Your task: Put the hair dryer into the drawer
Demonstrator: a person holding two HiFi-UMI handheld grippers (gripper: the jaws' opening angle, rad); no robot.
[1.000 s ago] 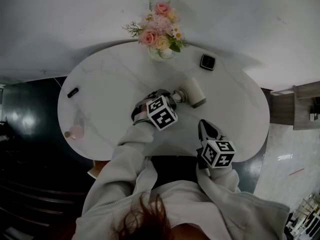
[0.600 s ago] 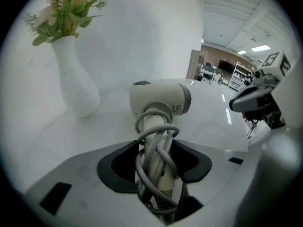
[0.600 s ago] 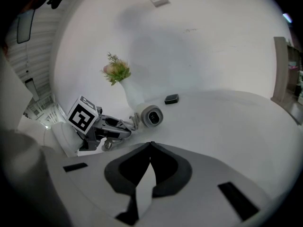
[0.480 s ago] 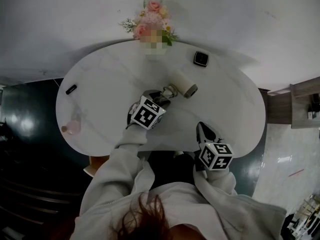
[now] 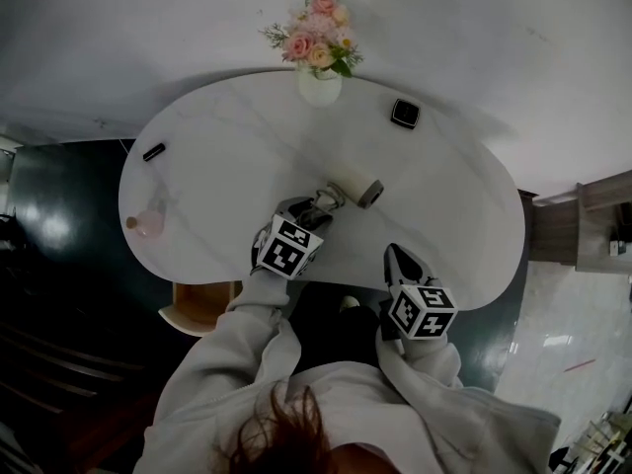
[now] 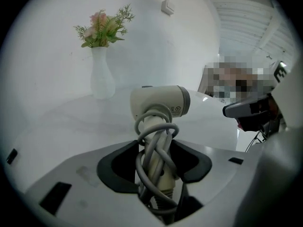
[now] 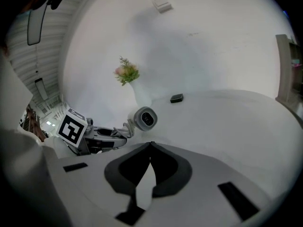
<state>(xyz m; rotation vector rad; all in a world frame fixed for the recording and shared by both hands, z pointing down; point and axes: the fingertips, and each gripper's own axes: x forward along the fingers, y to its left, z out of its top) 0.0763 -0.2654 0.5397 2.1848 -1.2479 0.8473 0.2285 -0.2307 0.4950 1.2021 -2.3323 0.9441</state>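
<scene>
- Drawer first: the pale wooden box (image 5: 200, 309) that juts out under the near left edge of the worktop (image 5: 217, 166) is, I judge, the open drawer. It lies to the left of the load and nearer than it, and I can make out nothing inside.
- Grip: the left hand-held gripper (image 5: 314, 208) pinches the hair dryer (image 5: 348, 188) by its handle, and the wound cord is caught between the jaws along with it.
- Place: the hair dryer hangs over the middle of the worktop, towards the near edge. It seems just clear of the surface, and its barrel points far and right.
- Step, as I read it: the carry. The pick-up is done and the placing is not yet begun.
- Next move: it calls for a swing left and nearer, past the worktop's edge, then down into the drawer. The barrel sticks out ahead of the jaws, so it needs tilting to clear the drawer's front before the jaws let go.
- Looks: it has a short cream-white barrel with a grey ring at one end round a dark mouth, and small print on its side. The handle is cream, with grey cord looped round it in several loose turns.
- Right side: the right hand-held gripper (image 5: 398, 262) hangs at the near right edge of the worktop, apart from the dryer. Its jaws are pressed together on nothing.
</scene>
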